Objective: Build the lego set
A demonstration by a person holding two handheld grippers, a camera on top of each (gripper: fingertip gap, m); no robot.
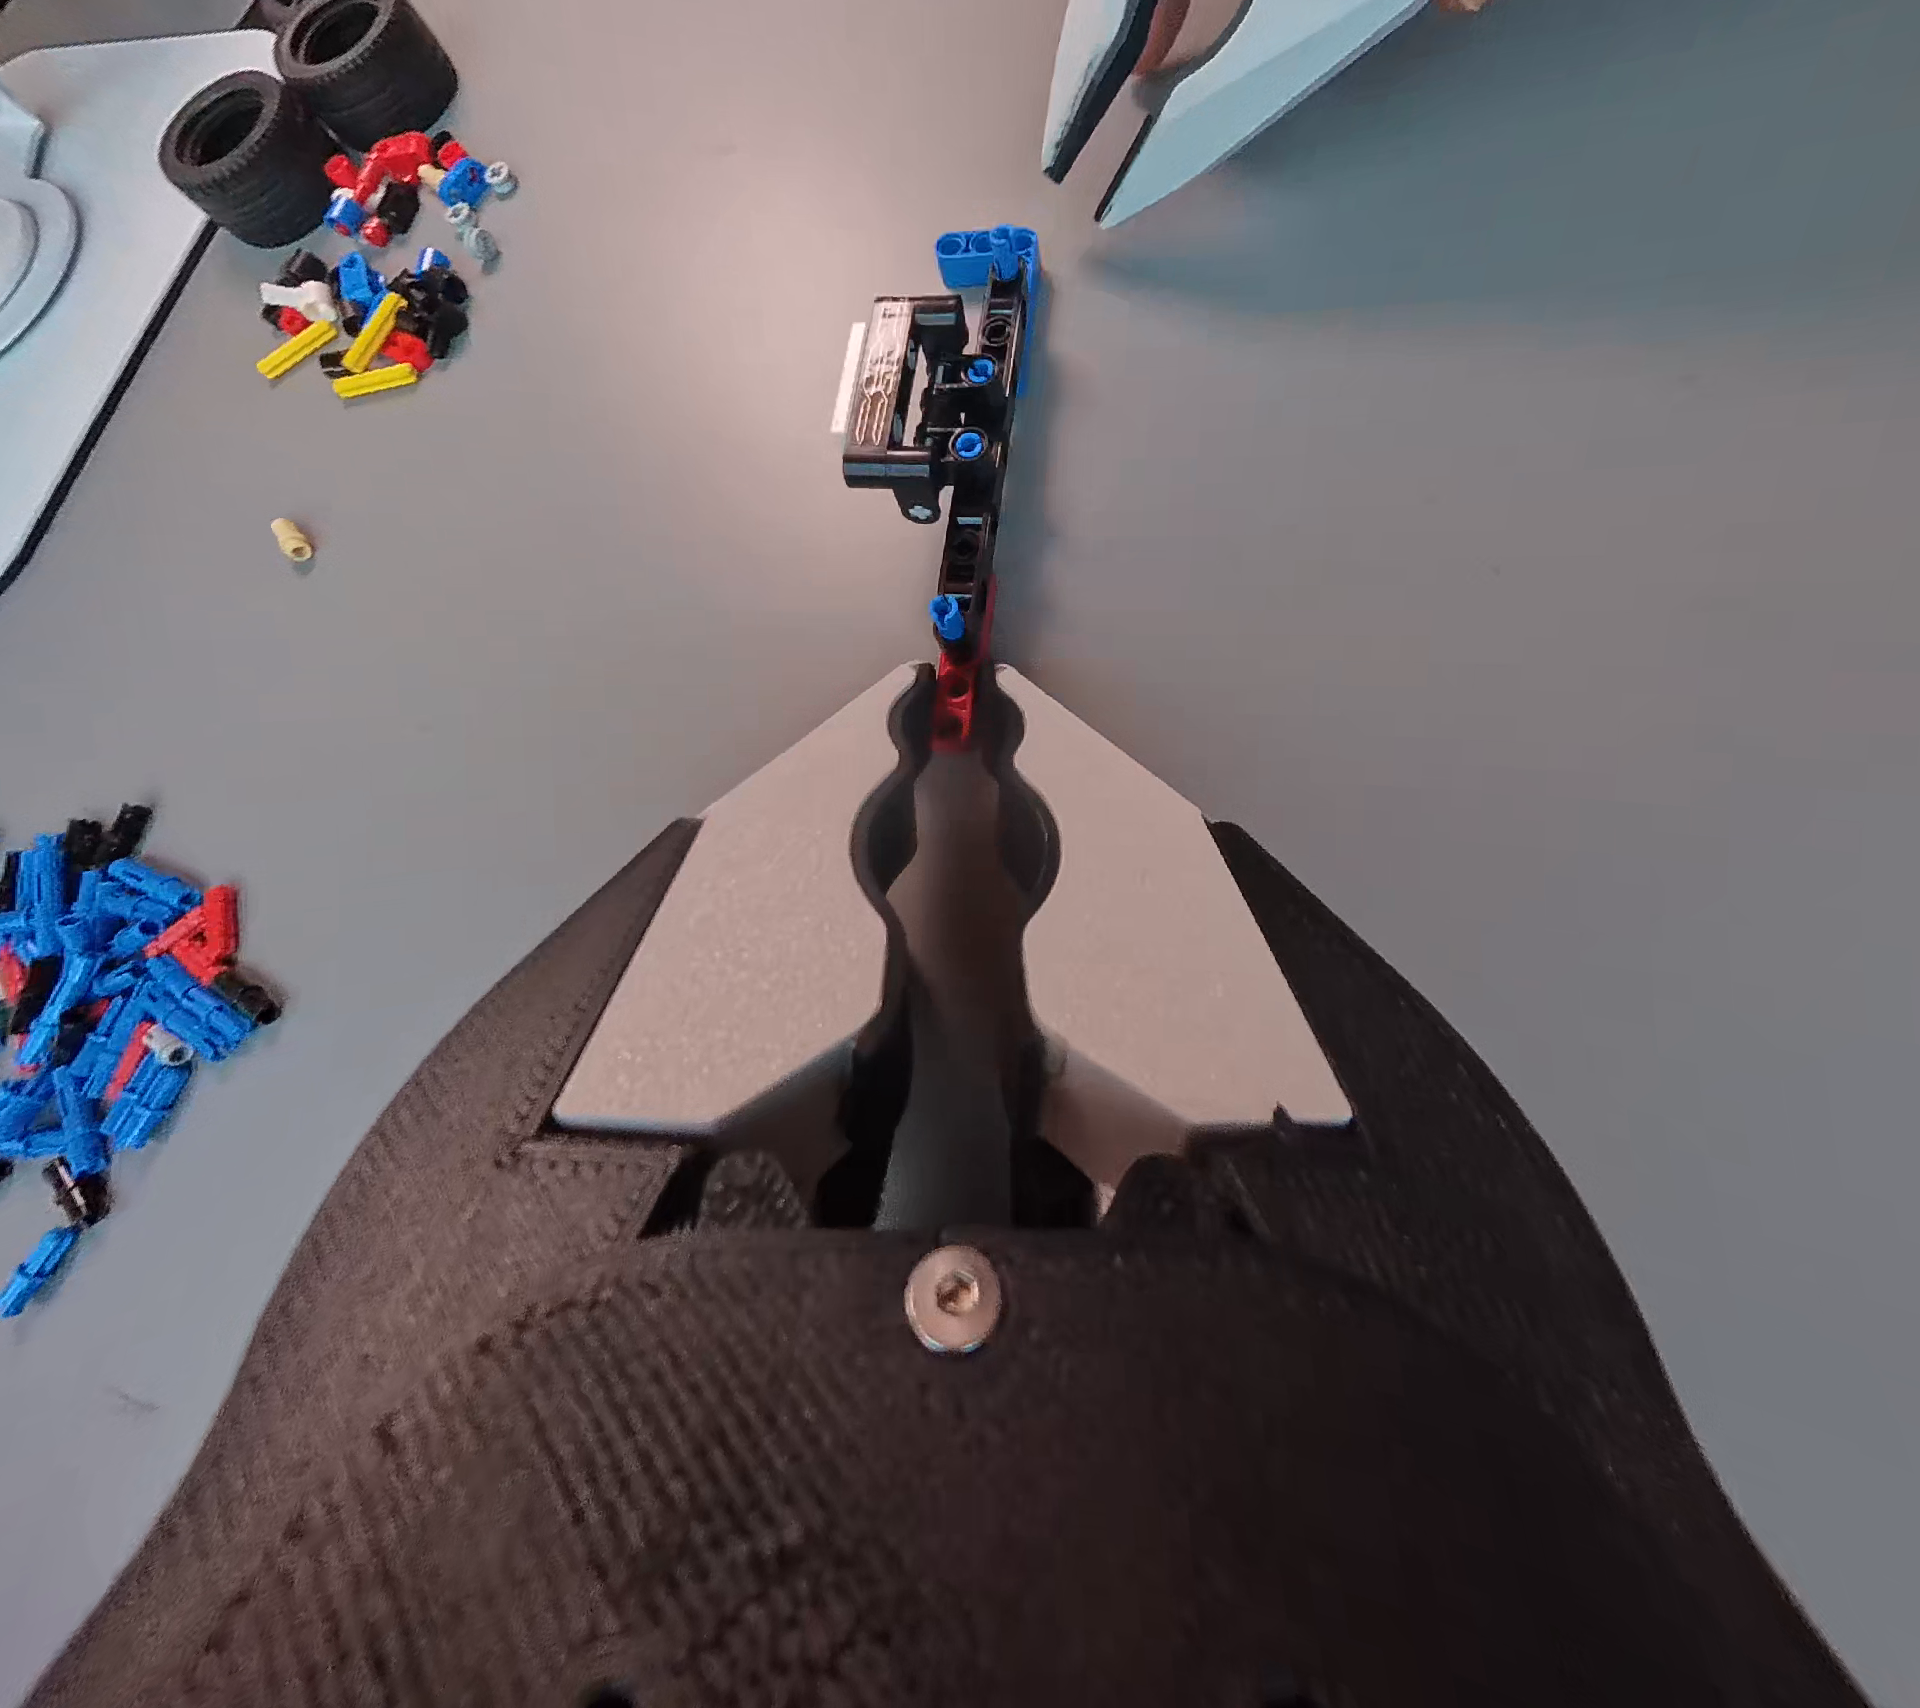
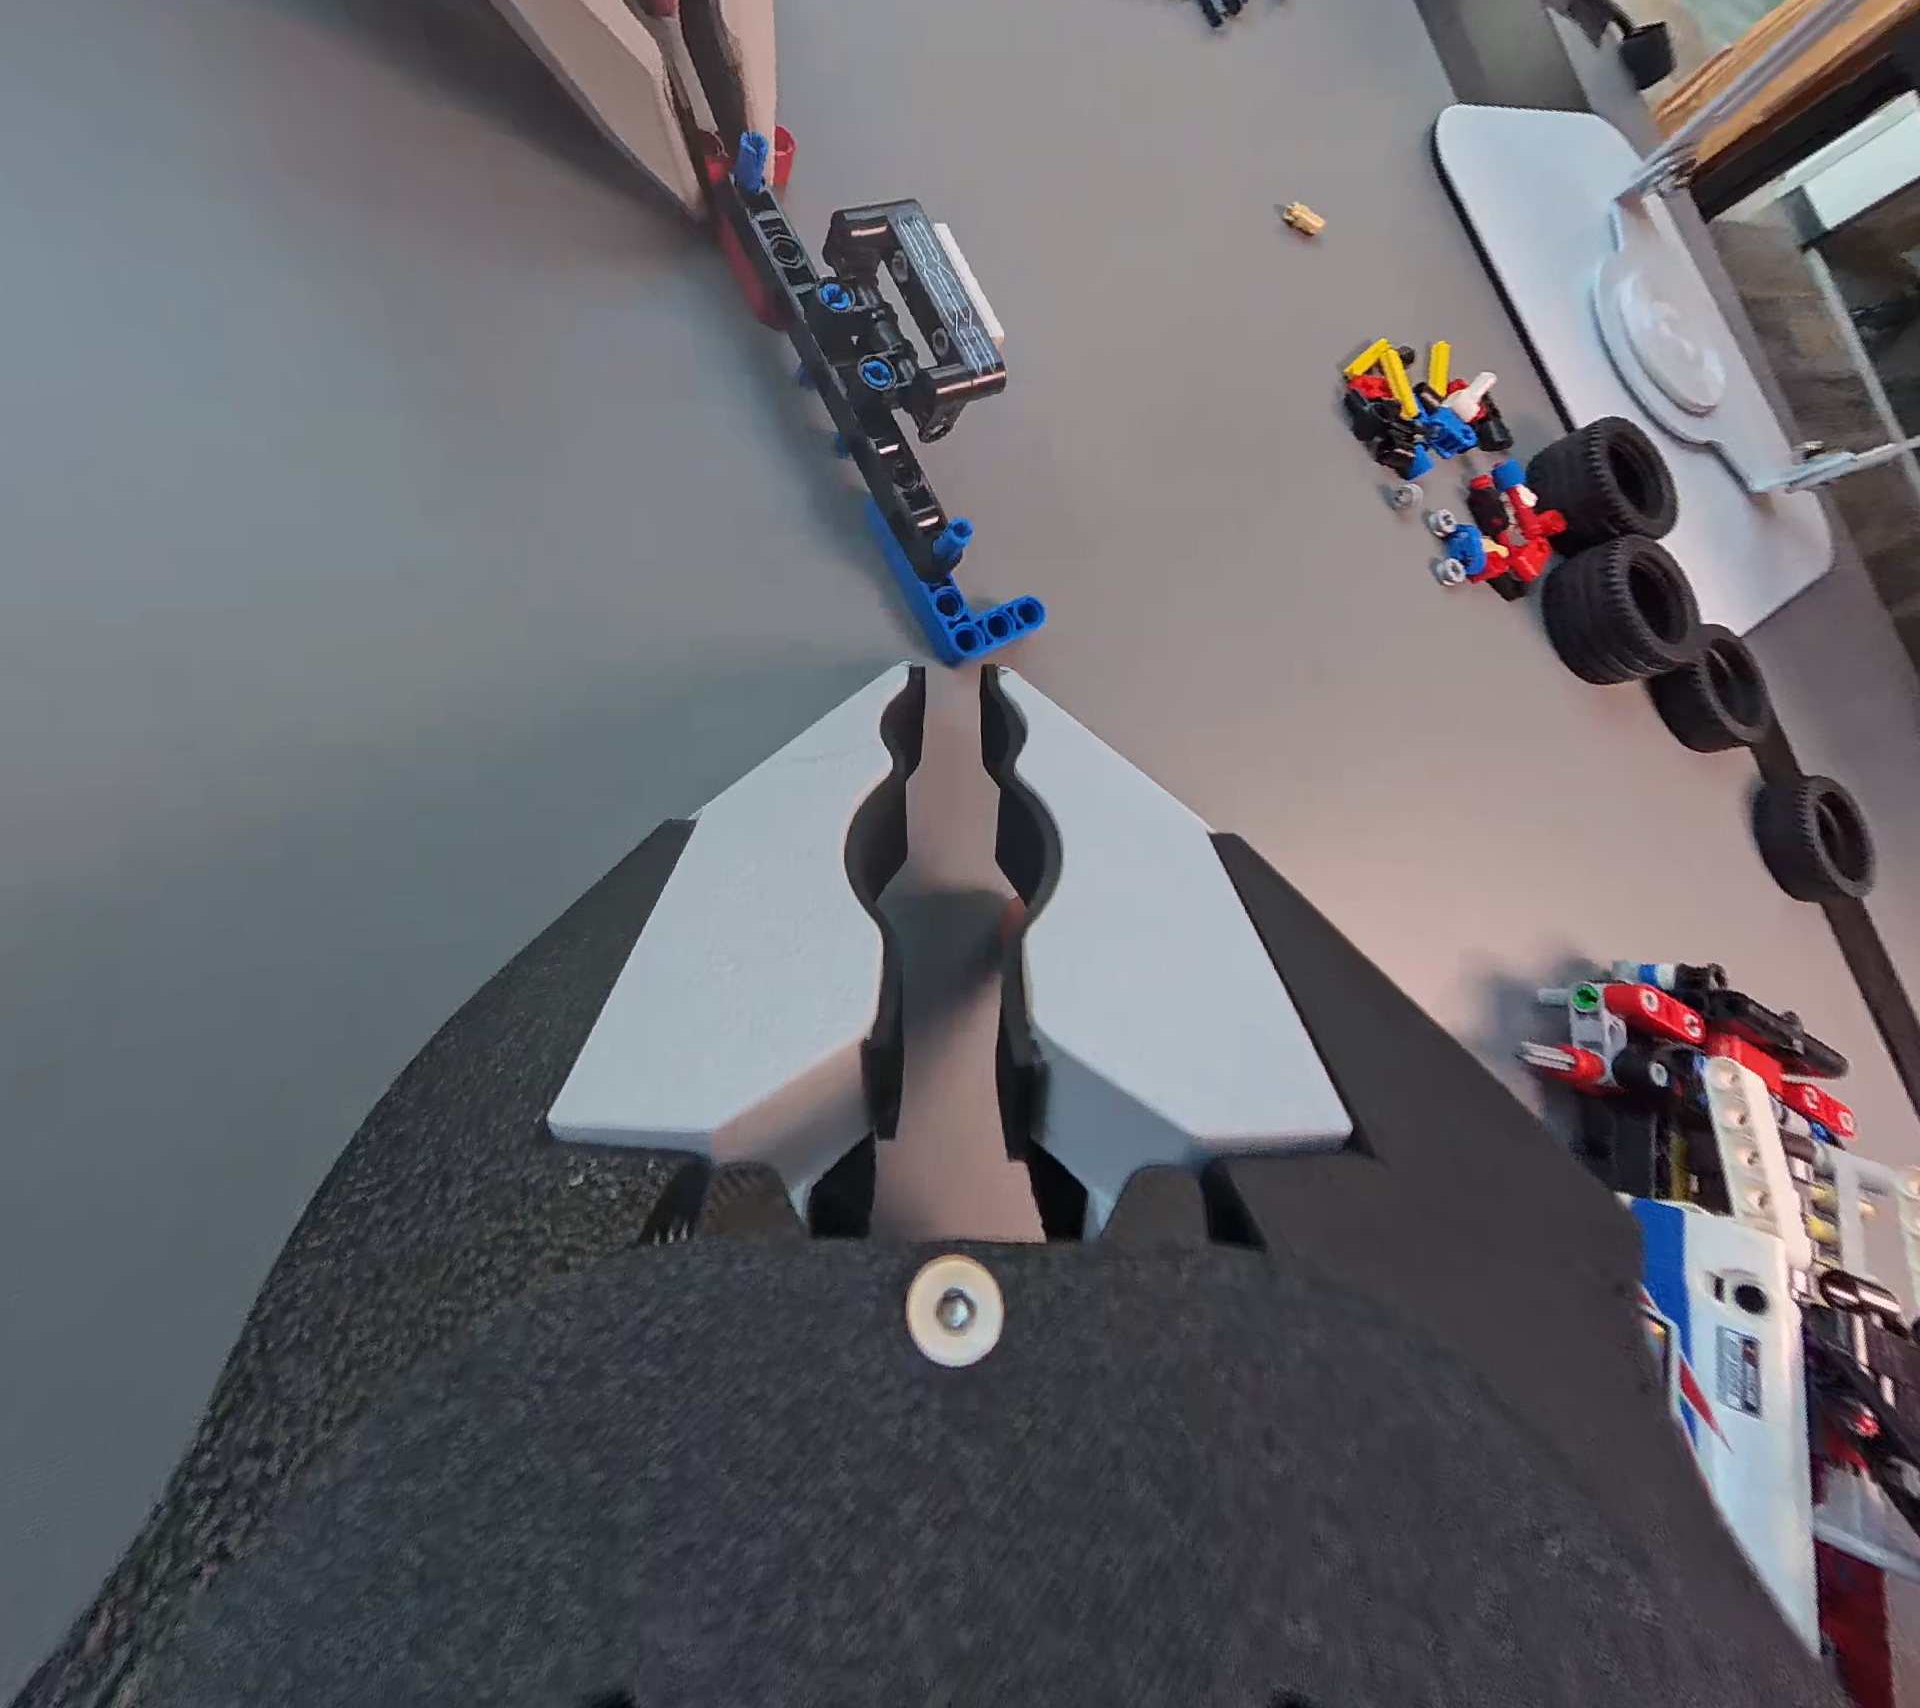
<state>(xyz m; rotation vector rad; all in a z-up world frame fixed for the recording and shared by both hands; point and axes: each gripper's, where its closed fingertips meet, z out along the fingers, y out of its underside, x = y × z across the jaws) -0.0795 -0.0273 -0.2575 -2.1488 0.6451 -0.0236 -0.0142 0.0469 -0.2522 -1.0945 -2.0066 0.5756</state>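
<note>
Tool on your left (image 1: pixel 958 671) is pinching the red end of the long black sub-assembly (image 1: pixel 971 453), so the beam lies along the grey surface (image 1: pixel 1455 723) with its far blue corner piece (image 1: pixel 982 256) pointing away and free to be worked on. That grip looks chosen to steady the piece while the other side does the fitting. To the left of it, the loose parts are sorted for easy reach: a blue pin pile (image 1: pixel 104 1004), a small mixed heap (image 1: pixel 364 318), the black tyres (image 1: pixel 301 89) and one stray tan pin (image 1: pixel 294 538). Your right tool (image 2: pixel 953 671) hovers just short of the blue corner piece, its fingers narrowly spread and holding nothing, probably lined up to take that end. Further right, the partly built car (image 2: pixel 1745 1222) sits aside, clear of the work.
</note>
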